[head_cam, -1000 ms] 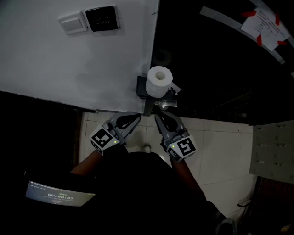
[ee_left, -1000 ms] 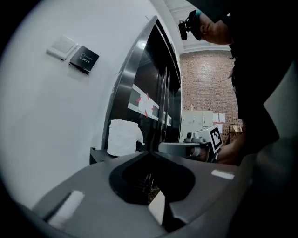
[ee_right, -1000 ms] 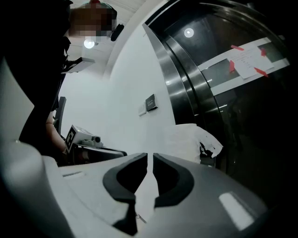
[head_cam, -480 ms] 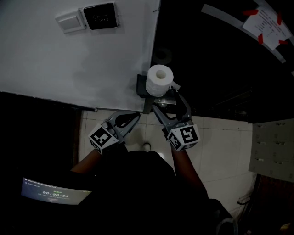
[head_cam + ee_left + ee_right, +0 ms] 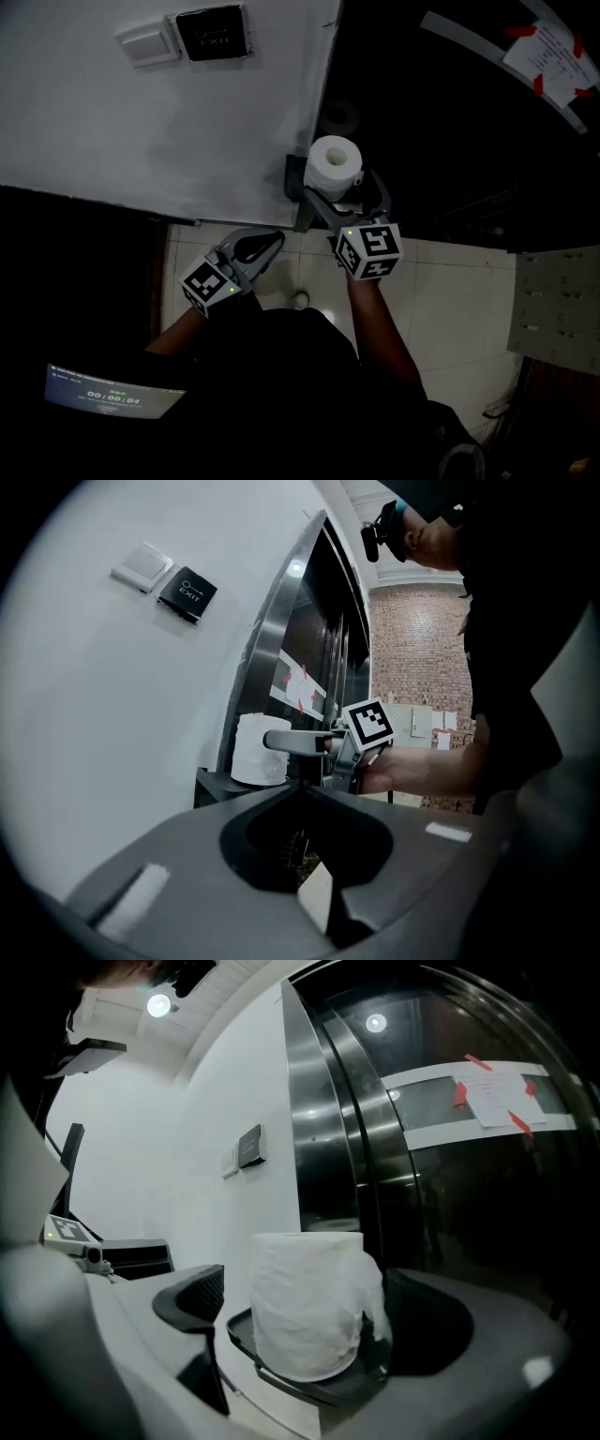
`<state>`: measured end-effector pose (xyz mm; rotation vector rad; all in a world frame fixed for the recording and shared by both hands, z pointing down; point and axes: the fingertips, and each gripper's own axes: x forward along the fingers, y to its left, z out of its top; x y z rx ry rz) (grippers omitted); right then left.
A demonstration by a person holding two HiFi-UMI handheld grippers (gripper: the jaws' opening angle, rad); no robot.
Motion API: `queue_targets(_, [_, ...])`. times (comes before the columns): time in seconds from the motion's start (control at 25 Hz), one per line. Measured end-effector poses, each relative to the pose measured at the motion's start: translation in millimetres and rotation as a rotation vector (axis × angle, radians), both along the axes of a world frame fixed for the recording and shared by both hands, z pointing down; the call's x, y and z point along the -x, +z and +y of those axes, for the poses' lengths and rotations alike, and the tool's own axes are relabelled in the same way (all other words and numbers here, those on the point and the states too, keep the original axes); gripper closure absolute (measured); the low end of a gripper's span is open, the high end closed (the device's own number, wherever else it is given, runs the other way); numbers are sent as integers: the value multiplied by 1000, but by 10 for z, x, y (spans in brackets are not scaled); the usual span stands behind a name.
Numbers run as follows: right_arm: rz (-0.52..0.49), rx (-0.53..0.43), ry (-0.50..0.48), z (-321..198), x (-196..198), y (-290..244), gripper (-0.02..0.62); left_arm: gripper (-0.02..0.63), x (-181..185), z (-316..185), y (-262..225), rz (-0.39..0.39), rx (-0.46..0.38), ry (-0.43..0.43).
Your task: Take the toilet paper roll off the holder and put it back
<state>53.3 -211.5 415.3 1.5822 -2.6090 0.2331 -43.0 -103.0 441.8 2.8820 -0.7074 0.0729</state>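
The white wall (image 5: 141, 122) and the dark metal door (image 5: 450, 112) beside it are being faced. Where they meet, a small dark holder (image 5: 293, 178) is being used as a stand for the toilet paper roll (image 5: 335, 162), which is being carried upright on it, not yet lifted. The take-off step is being started, by the look of it. The right gripper (image 5: 349, 190) is being held round the roll with its jaws being opened wide, one on each side, and neither pad is being pressed on the paper. The left gripper (image 5: 265, 244) is being held lower and to the left, jaws together, nothing between them. For the next move, a gentle closing on the soft roll is being called for, then a straight lift clear of the holder's rim; too hard a squeeze would risk crushing it. The gaps between the roll and each jaw, and a loose flap of paper (image 5: 375, 1288) on its right side, are being shown only in the right gripper view. The switch plate (image 5: 147, 45) and the exit sign (image 5: 212, 36) high on the wall are being shown most plainly in the head view
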Motion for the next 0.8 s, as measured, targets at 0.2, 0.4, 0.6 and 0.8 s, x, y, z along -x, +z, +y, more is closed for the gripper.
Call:
queue_targets(0.2, [28,32,-4,-129,79,15,67,603,23,1,0,1,13,-11])
queue_targets(0.4, [49,56,7,-223,127,39,67,603,48,3,2,3,23,-23])
queue_targets(0.6, [81,54,22,-307,150,75,67,603,82,-9,26,0,22,-32])
queue_targets(0.8, [98,41,45,-347,126,71,117,603,98,-13,19,-1,25,-38])
